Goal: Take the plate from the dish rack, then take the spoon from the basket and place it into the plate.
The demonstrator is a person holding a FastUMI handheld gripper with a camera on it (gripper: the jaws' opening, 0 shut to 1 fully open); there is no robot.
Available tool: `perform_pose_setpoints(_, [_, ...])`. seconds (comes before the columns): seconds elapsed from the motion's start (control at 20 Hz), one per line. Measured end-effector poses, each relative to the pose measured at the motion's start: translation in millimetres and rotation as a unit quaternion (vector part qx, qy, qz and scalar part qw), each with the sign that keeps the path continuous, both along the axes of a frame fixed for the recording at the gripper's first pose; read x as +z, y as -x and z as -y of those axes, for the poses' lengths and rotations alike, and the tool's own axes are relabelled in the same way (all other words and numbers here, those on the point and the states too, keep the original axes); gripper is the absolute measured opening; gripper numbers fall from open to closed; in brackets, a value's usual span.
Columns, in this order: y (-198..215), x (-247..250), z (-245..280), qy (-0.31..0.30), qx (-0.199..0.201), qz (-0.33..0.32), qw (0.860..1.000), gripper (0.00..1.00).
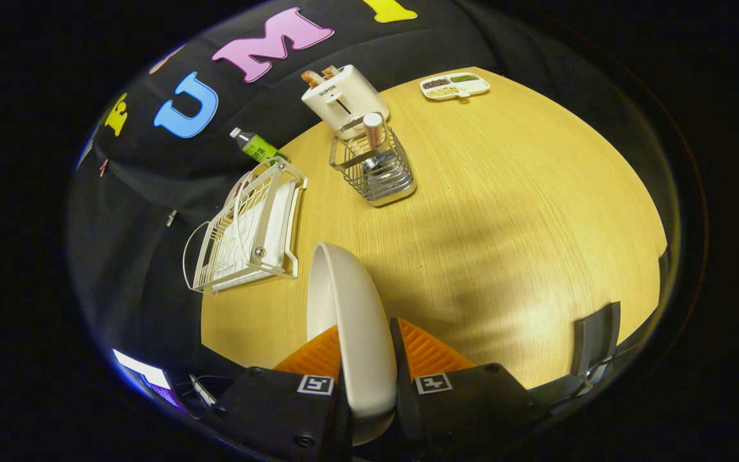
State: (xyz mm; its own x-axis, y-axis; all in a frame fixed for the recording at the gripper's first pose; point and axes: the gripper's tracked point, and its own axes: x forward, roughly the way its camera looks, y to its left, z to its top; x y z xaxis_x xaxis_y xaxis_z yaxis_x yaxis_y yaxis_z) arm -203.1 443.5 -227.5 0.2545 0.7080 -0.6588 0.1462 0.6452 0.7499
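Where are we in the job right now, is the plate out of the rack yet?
Done: the plate is out of the dish rack, which stands bare beyond it.

In hand: the gripper has its jaws clamped on the plate's rim, holding it on edge above the table.

Left: set the plate down, then fetch the spoon, upright in the wire basket ahead, and put it in the plate.

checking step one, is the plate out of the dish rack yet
Out: the plate stands on edge, clamped in the hand-held gripper, clear of the dish rack.
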Motion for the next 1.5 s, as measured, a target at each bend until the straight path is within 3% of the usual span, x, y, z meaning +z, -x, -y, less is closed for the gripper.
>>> perform_pose_setpoints(0.2, [-3.3,-5.6,-9.2,-0.022,-0.008,-0.01,1.0,0.32])
perform_pose_setpoints(0.3, [-1.0,-19.6,-5.8,-0.001,-0.005,-0.022,1.0,0.34])
perform_pose_setpoints(0.55, [1.0,-50.8,14.4,0.082,0.009,-0.019,0.996,0.65])
perform_pose_setpoints(0.6, [-1.3,-49.8,19.8,0.091,0.007,-0.013,0.996,0.67])
perform_pose_setpoints(0.7, [-7.6,-50.3,27.0,0.095,-0.004,-0.005,0.995,0.85])
perform_pose_setpoints(0.8, [-13.4,-49.0,38.1,0.106,-0.01,0.007,0.994,0.89])
perform_pose_setpoints(0.85, [-16.9,-45.1,43.9,0.108,-0.013,0.016,0.994,0.97])
perform_pose_setpoints(1.25, [-68.6,36.3,97.6,0.122,-0.04,0.144,0.981,0.99])
perform_pose_setpoints(1.5, [-121.3,70.8,111.2,0.117,-0.015,0.203,0.972,0.98])
